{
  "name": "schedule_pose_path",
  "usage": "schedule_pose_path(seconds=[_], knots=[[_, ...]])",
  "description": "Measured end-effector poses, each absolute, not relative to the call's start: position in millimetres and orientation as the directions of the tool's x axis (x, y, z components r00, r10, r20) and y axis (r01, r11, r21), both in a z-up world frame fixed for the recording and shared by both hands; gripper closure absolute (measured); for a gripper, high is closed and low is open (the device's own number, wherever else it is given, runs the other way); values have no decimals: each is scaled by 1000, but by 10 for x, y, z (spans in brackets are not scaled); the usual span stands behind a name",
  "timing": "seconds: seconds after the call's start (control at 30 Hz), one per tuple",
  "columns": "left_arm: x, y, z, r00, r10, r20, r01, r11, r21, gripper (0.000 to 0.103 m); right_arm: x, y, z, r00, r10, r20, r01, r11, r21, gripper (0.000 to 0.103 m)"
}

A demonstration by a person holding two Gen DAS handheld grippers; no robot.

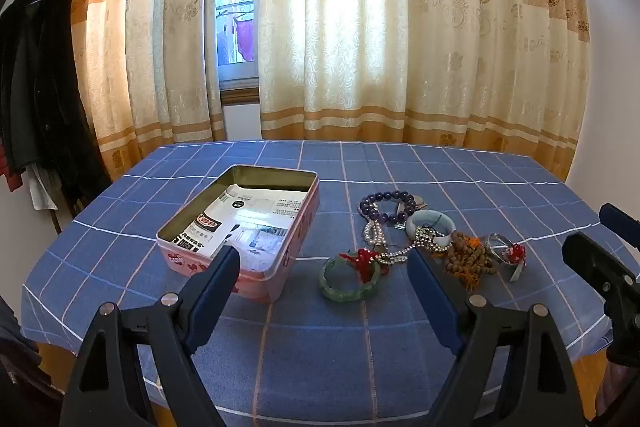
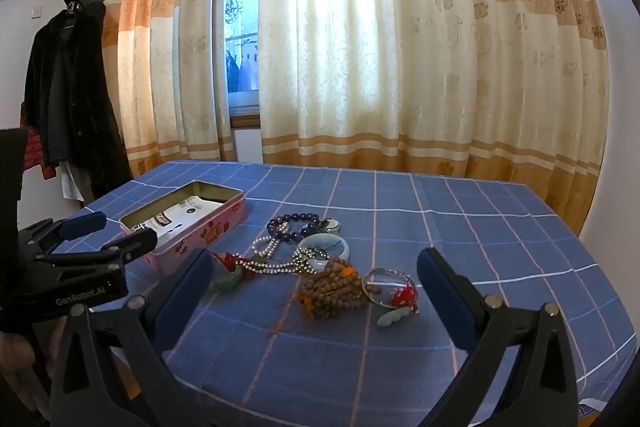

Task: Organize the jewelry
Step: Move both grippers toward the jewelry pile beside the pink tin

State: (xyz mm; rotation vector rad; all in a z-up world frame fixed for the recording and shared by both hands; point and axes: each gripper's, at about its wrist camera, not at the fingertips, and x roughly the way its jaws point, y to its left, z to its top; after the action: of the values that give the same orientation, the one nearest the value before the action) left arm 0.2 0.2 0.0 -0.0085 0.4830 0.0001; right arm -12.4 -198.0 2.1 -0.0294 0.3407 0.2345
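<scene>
A pink tin box (image 1: 280, 269) (image 2: 210, 227) stands open on the blue checked tablecloth (image 1: 320, 351), with printed paper inside. To its right lies a jewelry heap: green jade bracelet (image 1: 347, 291) (image 2: 229, 282), purple bead bracelet (image 1: 384, 205) (image 2: 296, 223), pearl strand (image 1: 374, 233), pale jade bangle (image 1: 430, 221) (image 2: 329, 241), brown wooden beads (image 1: 468, 258) (image 2: 332, 291), silver bangle with red knot (image 1: 505, 247) (image 2: 387, 287). My left gripper (image 1: 323, 254) (image 2: 122, 227) hovers open before the box and green bracelet. My right gripper (image 2: 316, 259) (image 1: 596, 231) hovers open, short of the wooden beads. Both hold nothing.
Dark coats (image 1: 36, 87) hang on the left wall. Patterned cream and orange curtains (image 1: 360, 27) and a window close off the far side. The table's near edge runs just under both grippers.
</scene>
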Motion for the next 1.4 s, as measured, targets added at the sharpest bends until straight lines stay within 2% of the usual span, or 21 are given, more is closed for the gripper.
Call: schedule_pose_path(seconds=[1.03, 1.4], knots=[[-26, 61, -23, 885, -5, -465, 0, 1000, -10, 17, -111, -1949, -11, 910, 235, -342, -242, 970, 22, 0], [160, 26, -213, 862, -6, -506, 4, 1000, -4, 17, -12, -2077, -124, 901, 237, -364, -238, 970, 44, 0]])
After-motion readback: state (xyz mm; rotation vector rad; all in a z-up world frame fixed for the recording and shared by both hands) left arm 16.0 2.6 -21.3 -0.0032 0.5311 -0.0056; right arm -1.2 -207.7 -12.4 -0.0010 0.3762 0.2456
